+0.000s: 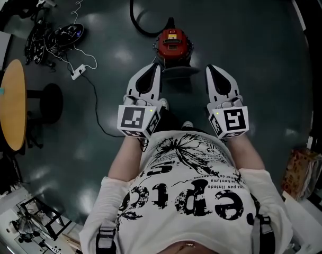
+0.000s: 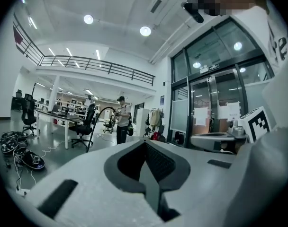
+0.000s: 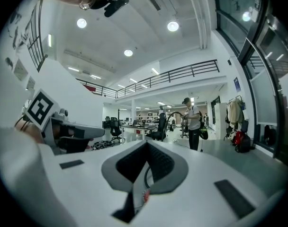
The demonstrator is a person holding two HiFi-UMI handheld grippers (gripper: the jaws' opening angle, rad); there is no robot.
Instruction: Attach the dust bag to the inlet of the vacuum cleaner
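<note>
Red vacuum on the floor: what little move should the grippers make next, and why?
Probably lower both toward the red vacuum cleaner: the left gripper and right gripper point level, not touching it, jaws together and empty.

Vacuum hose [image 1: 132, 8] past top edge

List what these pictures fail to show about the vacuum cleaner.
- Inlet of the round red vacuum cleaner: too small in the head view; in both gripper views their own jaws cover nearly all of it.
- black hose: cut off by the head view's top edge.
- No dust bag appears in any view.
</note>
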